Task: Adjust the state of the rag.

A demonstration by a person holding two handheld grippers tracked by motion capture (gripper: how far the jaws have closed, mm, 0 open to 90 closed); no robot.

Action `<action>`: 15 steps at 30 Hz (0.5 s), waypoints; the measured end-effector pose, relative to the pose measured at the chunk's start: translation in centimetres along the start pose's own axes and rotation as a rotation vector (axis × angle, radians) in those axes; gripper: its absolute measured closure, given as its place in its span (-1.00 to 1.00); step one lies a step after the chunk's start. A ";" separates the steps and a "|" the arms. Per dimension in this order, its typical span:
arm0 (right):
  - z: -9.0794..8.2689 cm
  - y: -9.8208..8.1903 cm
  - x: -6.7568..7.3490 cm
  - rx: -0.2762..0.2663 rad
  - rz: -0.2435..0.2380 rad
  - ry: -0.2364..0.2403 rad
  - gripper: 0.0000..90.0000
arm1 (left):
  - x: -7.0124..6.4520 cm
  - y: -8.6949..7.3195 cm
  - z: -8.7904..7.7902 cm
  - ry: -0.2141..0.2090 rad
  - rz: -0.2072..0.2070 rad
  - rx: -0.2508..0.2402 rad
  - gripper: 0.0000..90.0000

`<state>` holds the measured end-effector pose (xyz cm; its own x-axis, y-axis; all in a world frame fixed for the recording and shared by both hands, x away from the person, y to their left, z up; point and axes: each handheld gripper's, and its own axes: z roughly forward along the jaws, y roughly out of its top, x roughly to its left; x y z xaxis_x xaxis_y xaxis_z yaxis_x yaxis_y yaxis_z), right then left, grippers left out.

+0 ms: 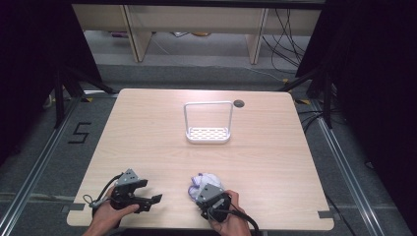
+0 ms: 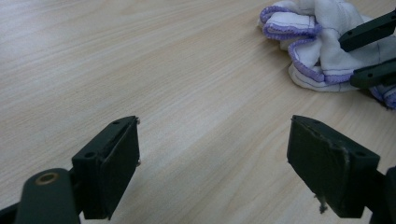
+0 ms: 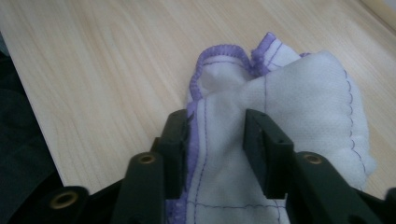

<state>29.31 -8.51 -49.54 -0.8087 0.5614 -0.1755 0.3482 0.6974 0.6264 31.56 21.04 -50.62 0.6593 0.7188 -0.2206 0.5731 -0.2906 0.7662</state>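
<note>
Two grippers are working here — your right gripper [image 3: 215, 149] is pinching a fold of the cloth [image 3: 289, 107] bunched at the table's [image 1: 147, 128] near edge, while your left gripper [image 2: 212, 163] is waiting spread beside it, ready to help.

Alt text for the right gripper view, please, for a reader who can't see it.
The right gripper, its two black jaws rising from the bottom of the view, has a fold of a crumpled white cloth with purple stitched edging between its jaws, both pads against the fabric. The cloth lies bunched on a light wooden table.
</note>
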 end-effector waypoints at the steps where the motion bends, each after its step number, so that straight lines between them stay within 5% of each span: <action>1: -0.1 -0.1 -0.2 -0.006 0.004 0.009 0.52 | 0.0 0.0 0.0 0.002 -0.001 -0.006 -0.64; 5: -0.5 -0.1 -0.4 -0.026 0.034 0.072 0.73 | 0.0 0.0 0.0 -0.004 0.001 0.005 -0.64; 7: -1.0 -0.1 -0.9 -0.037 -0.007 0.067 0.88 | 0.0 0.0 0.0 -0.002 0.002 0.003 -0.63; 15: -3.3 0.3 -1.7 -0.124 0.021 0.083 0.94 | -0.4 0.1 0.2 -0.019 0.005 -0.001 -0.61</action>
<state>29.21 -10.69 -46.57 -0.8399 0.5332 -0.1011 0.3083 0.6222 0.7196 31.46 20.63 -50.57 0.6711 0.7054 -0.2282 0.5694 -0.2933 0.7679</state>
